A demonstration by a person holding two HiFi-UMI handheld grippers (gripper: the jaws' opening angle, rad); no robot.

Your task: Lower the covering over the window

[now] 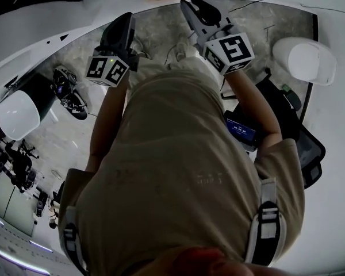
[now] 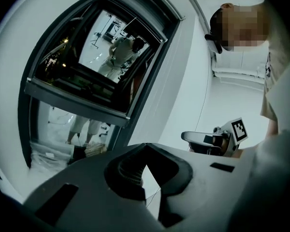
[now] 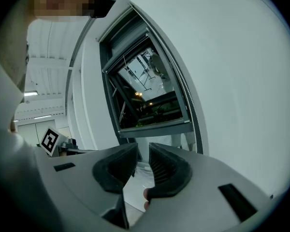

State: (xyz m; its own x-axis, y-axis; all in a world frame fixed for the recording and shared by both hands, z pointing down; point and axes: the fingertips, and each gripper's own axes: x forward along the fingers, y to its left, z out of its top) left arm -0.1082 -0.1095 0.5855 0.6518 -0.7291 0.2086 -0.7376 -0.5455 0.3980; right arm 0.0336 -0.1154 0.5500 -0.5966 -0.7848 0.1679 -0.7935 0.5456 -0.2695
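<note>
Right of the window (image 3: 145, 91), the beaded chain (image 3: 196, 123) looks light, thin, probably slippery; better to grip it low. Left gripper (image 2: 144, 147) is pressed together, right gripper (image 3: 143, 149) slightly spread, both empty.

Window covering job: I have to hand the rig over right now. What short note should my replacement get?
Left gripper: jaws shut, nothing seen gripped, held up facing the window.
Right gripper: jaws a little apart, empty, also facing the window and short of it.
Beaded chain: hangs along the right edge of the window frame, untouched.
Done: only the approach. The glass is bare from top to sill.
Left: take the beaded chain, probably with the right gripper since it is nearer that side, and pull until the window is covered.
</note>
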